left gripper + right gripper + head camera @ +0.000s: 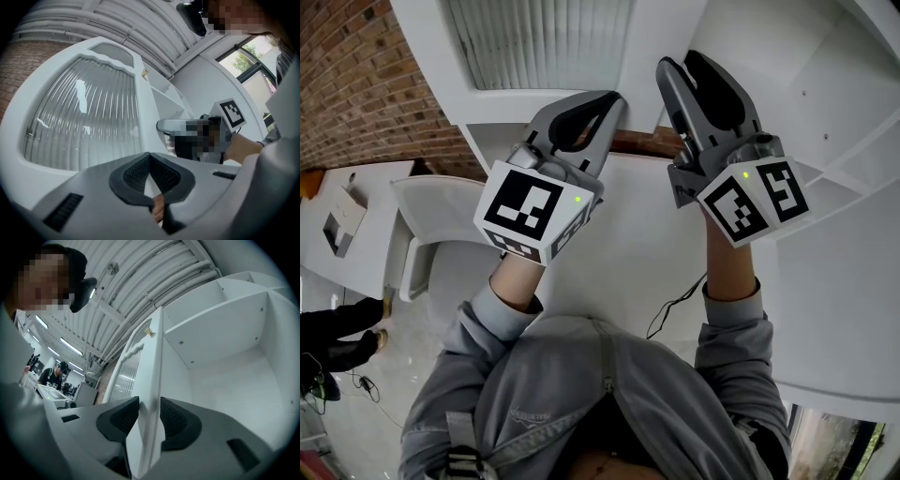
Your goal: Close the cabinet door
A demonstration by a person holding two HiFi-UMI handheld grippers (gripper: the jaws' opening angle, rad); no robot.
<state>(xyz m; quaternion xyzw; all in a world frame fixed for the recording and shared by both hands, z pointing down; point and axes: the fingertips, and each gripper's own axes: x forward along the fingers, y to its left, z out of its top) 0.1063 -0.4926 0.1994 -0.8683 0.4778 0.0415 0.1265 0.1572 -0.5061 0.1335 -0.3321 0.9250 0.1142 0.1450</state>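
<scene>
Right claw [150, 401] of mine is clenched on the free edge of the cabinet door [151, 362], one pad on each face. That grip lets me swing the panel instead of merely shoving it.

On the door's inner side the cabinet [225, 333] gapes, its white shelves in plain sight, so I judge the closing hardly begun. The door stands well out from the opening, edge-on to my right claw.

A ribbed glass panel [84, 112] fills most of the door's outer face. My left claw [150, 159] sits on that glazed side, tips together on nothing, kept in reserve, I reckon, to press the door home.

Smallest is the pale gold knob [149, 332], high on the door near its free edge and untouched.
</scene>
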